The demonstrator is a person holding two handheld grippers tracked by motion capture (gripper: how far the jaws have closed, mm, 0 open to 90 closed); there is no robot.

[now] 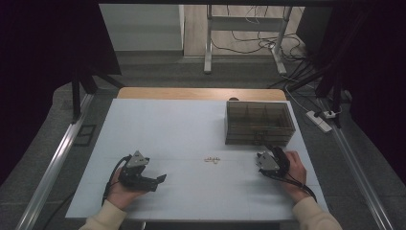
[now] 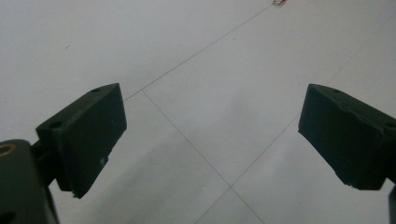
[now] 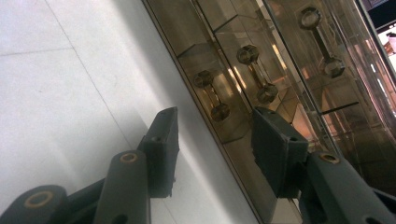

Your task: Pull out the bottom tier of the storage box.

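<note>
1. Fingers of the left gripper (image 1: 160, 179) stand wide apart with nothing between them; in the left gripper view its two black fingers (image 2: 86, 135) frame bare white table (image 2: 196, 60).
2. Landmark for all places here is the clear box (image 1: 259, 122), a smoky, see-through case with inner dividers, standing on the table (image 1: 167, 129) toward its far right part.
3. The right gripper (image 1: 266, 149) sits just in front of the box's near wall, held by the right hand (image 1: 293, 168), which rests on the table.
4. In the right gripper view, its fingers (image 3: 163, 149) are about half open and grip nothing. They point at the lower front edge of the box (image 3: 261, 60): one finger lies over the white table beside the box and the other in front of its wall.
5. Through that wall, three metal dumbbell-shaped fittings (image 3: 254, 74) can be seen in the right gripper view; whether they are handles or latches is hard to tell.
6. A small pale piece (image 1: 212, 159) lies on the table in front of the box and to its left, between the two grippers and touching neither. It is too small to make out its shape.
7. The left gripper, held in the left hand (image 1: 122, 191), is well apart from the box, toward the near left of the table, its fingers pointing toward the small piece.
</note>
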